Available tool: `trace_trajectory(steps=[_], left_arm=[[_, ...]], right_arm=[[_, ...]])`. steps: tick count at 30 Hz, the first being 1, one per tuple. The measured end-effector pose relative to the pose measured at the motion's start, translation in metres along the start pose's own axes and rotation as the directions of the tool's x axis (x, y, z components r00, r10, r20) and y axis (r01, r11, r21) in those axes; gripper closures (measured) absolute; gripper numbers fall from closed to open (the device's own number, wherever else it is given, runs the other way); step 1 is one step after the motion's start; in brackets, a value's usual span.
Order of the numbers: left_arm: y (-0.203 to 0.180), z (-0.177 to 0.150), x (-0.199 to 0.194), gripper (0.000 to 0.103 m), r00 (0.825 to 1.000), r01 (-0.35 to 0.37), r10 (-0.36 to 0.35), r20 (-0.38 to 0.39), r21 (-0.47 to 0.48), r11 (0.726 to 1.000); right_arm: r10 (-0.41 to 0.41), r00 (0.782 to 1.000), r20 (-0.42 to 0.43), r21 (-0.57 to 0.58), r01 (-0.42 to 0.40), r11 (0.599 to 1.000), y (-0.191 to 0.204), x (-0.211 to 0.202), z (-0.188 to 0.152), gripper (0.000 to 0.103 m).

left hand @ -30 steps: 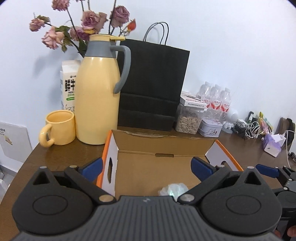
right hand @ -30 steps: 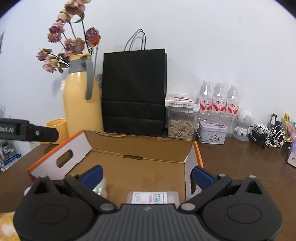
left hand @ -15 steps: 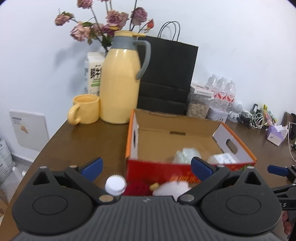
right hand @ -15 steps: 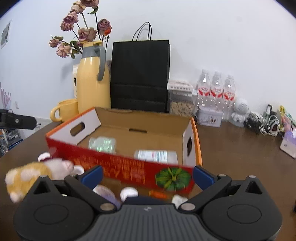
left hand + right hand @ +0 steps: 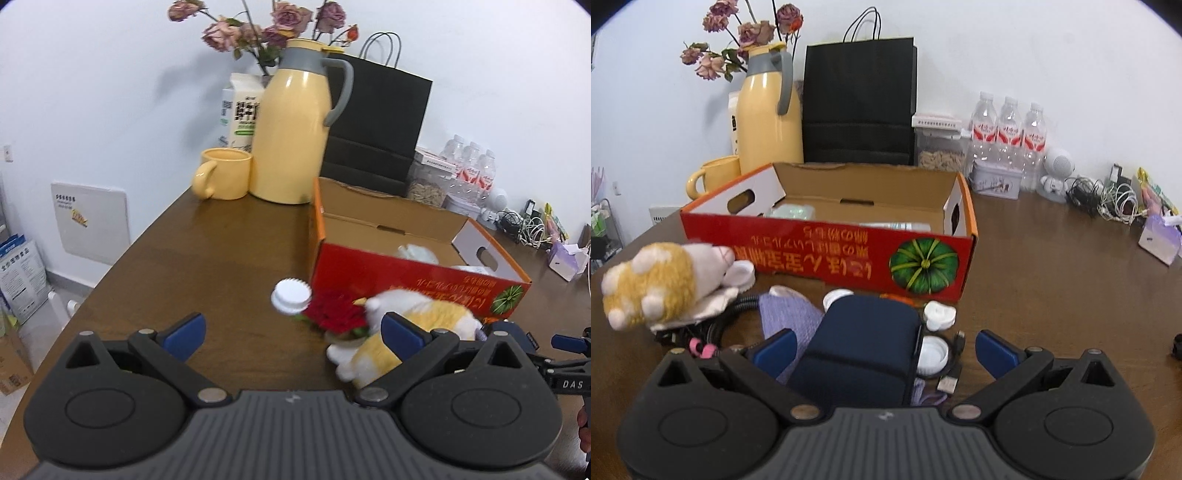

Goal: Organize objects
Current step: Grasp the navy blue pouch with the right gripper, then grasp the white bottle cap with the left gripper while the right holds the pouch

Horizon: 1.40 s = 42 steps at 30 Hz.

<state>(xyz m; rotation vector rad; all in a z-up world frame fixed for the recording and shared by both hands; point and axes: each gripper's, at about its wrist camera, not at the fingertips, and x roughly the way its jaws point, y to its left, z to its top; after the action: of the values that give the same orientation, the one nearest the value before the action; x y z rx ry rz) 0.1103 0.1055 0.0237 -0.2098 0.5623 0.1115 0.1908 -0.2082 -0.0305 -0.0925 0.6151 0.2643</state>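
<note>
Clutter waiting for the red cardboard box (image 5: 827, 247) lies low in frame on the brown wooden bench (image 5: 1052, 277): the spread right tongs (image 5: 884, 352) straddle a navy zipped pouch (image 5: 860, 347), the left tongs (image 5: 291, 332) gape empty.

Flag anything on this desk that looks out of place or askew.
The plush toy lies tipped on its side in front of the red cardboard box, atop tangled black cables. Loose white caps and a navy pouch clutter the table there, outside the box.

Open red box (image 5: 827, 247), plush toy (image 5: 661, 284) and navy pouch (image 5: 860, 343) in front
</note>
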Motion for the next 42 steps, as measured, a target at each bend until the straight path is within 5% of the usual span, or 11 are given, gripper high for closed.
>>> trace_trajectory(steps=[5,13,21,42], left_arm=[[0.012,-0.010,-0.011,0.000,1.000,-0.006,0.006,0.010,-0.024,1.000],[0.023,-0.021,-0.014,0.000,1.000,-0.010,0.011,0.011,-0.047,0.999],[0.027,-0.023,-0.014,0.000,1.000,-0.010,0.010,0.009,-0.058,0.998],[0.039,0.012,0.036,0.000,0.998,-0.066,0.066,-0.010,-0.018,0.998]], right_arm=[[0.010,1.000,-0.027,0.027,-0.009,1.000,0.002,0.008,-0.003,0.001],[0.026,0.999,-0.037,0.036,-0.025,0.999,0.009,0.017,-0.005,0.027],[0.038,0.999,-0.027,0.020,-0.037,0.999,0.012,0.016,-0.007,0.035],[-0.022,0.974,0.225,-0.011,0.025,1.000,0.015,-0.014,-0.018,0.043]])
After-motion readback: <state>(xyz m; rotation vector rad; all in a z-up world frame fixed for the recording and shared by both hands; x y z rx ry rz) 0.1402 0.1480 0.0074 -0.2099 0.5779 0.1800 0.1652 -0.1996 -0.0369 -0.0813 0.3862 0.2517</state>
